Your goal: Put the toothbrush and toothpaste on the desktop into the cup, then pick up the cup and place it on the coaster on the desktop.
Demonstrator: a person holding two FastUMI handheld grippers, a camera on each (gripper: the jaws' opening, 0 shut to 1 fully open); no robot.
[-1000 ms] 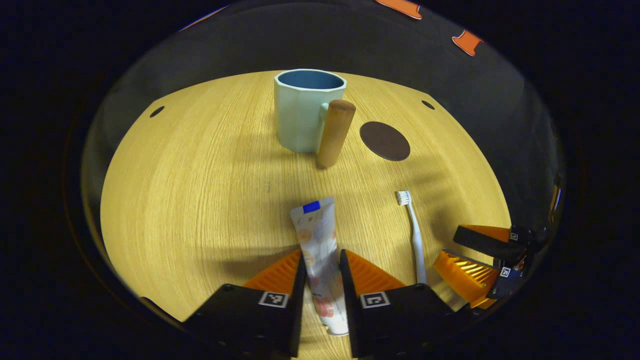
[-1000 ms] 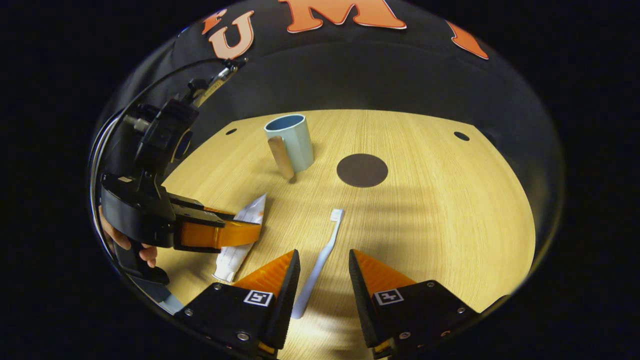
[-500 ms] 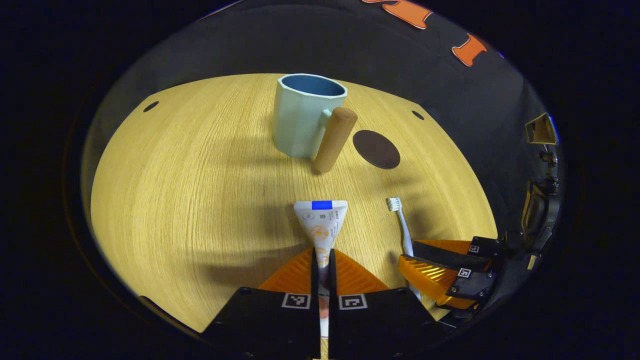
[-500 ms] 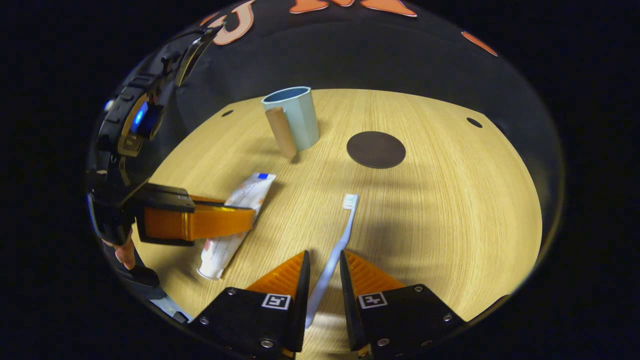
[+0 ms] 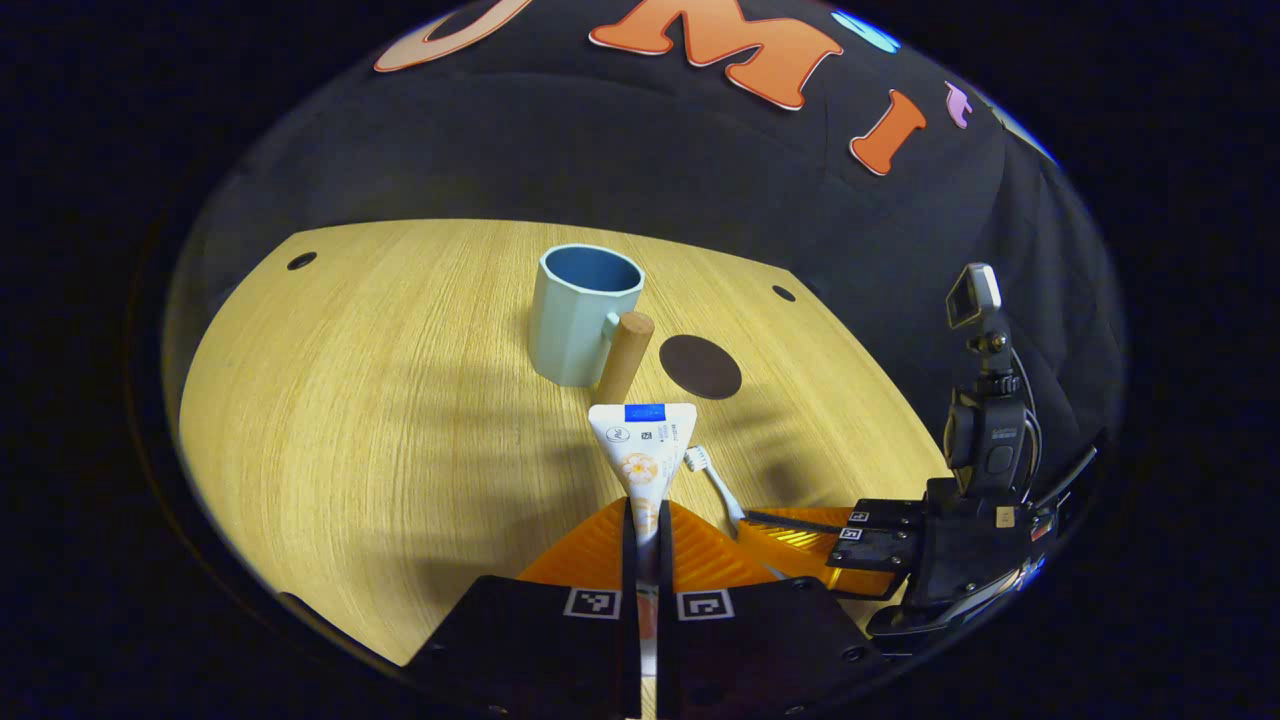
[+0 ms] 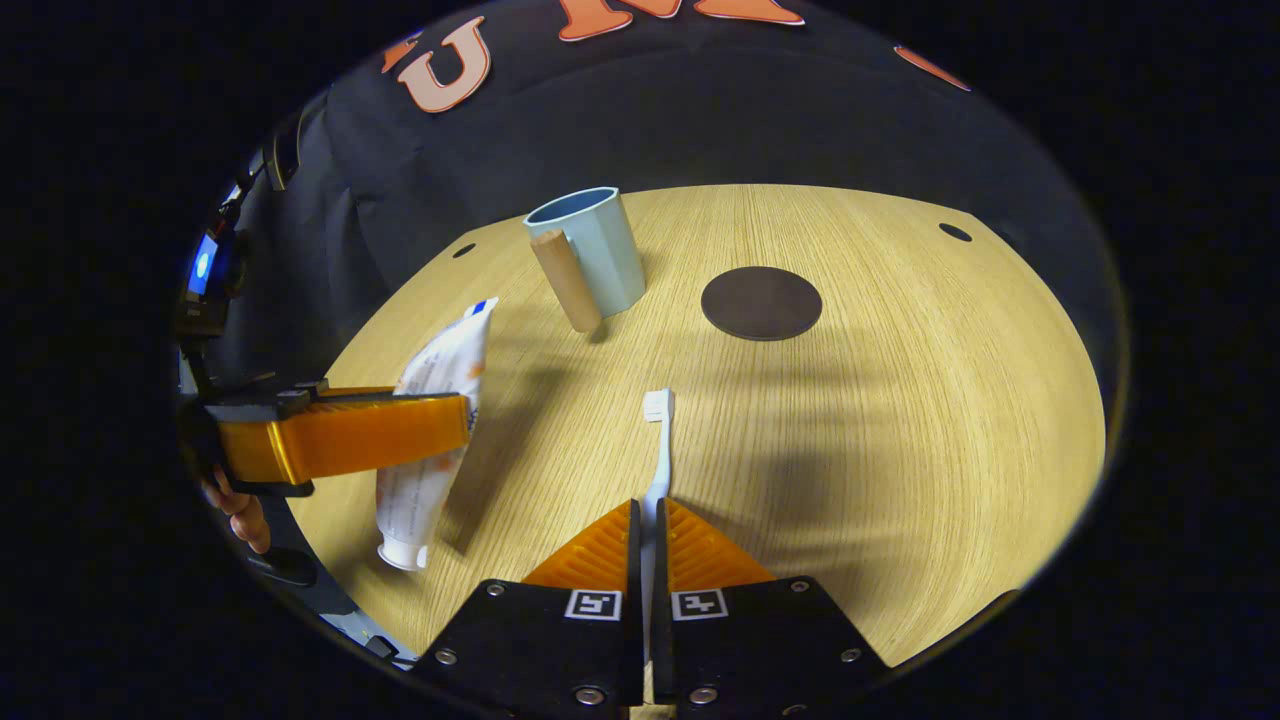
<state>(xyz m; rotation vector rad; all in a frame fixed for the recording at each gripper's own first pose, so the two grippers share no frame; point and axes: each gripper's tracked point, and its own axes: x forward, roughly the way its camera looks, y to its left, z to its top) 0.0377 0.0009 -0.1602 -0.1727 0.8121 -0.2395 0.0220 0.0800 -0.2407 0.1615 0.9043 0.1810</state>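
Left gripper: in the left gripper view my left gripper (image 5: 646, 520) sits at the bottom centre, its fingers pressed narrow on the toothpaste (image 5: 643, 447), whose flat crimped end points up toward the middle of the frame.
Left gripper, seen from the right: in the right gripper view it (image 6: 440, 425) reaches in from the left edge, clamped across the toothpaste tube (image 6: 432, 425); the tube is tilted with its cap end low at the lower left, and looks lifted off the wood, casting a shadow beside it.
Hand: fingers of my hand (image 6: 240, 505) show at the far left edge, under that gripper.
Right gripper: in the right gripper view my right gripper (image 6: 647, 520) is at the bottom centre, closed tight on the toothbrush (image 6: 657, 450) handle; the bristle head points up to mid-frame.
Right gripper, seen from the left: lower right of the left gripper view (image 5: 775, 525), with the toothbrush (image 5: 712, 477) head sticking out toward the centre.
Cup: pale blue with a wooden handle, upright and empty, upper centre (image 5: 578, 315); upper middle (image 6: 595, 252).
Coaster: dark round disc flat on the desktop, just right of the cup (image 5: 700, 366); upper centre-right (image 6: 761, 303).
Desktop: light wood (image 5: 380, 400), (image 6: 900, 400).
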